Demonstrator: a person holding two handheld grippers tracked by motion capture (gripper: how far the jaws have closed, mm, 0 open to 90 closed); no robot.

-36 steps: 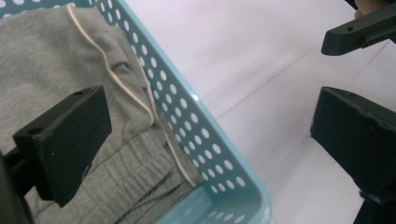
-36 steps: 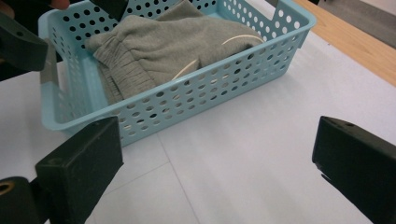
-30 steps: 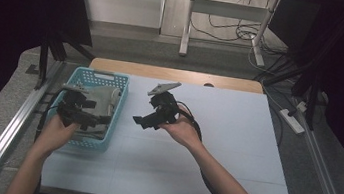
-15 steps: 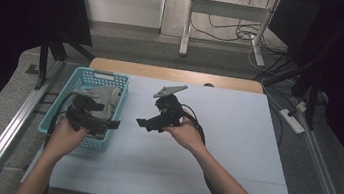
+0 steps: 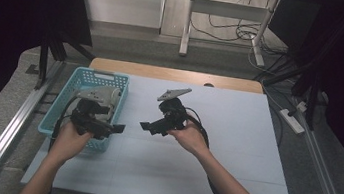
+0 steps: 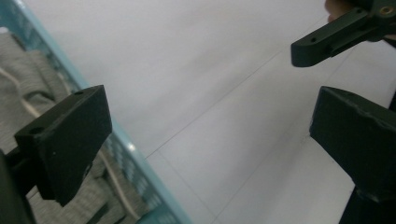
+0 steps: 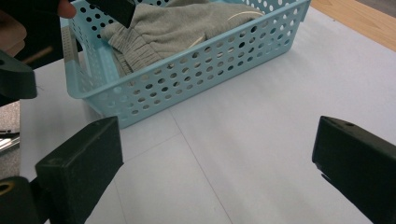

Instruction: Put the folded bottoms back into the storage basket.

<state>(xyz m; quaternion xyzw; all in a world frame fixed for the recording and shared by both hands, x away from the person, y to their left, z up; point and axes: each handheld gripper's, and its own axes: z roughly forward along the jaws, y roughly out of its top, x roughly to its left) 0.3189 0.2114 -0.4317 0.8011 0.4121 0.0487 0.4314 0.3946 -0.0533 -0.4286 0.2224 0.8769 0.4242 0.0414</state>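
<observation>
A light blue perforated basket (image 5: 70, 95) stands at the table's left side, with a grey garment (image 5: 111, 97) bundled inside it. My left gripper (image 5: 115, 129) hovers over the basket's near right corner, open and holding nothing. In the left gripper view the left gripper (image 6: 210, 140) spans the basket rim (image 6: 135, 154) and the white tabletop. My right gripper (image 5: 147, 125) is held above the table just right of the basket, open and pointing at it. The right gripper (image 7: 215, 168) looks over the basket (image 7: 187, 79) and the grey garment (image 7: 177, 28).
The white table (image 5: 235, 135) stretches right and toward me from the basket. A wooden strip (image 5: 178, 74) runs along its far edge. Metal rails (image 5: 9, 131) flank both sides. A frame leg and cables (image 5: 229, 29) lie on the floor beyond.
My left gripper has shifted right and toward me, from over the basket's middle to its near right corner. My right gripper has drifted slightly toward me. Both have stayed open.
</observation>
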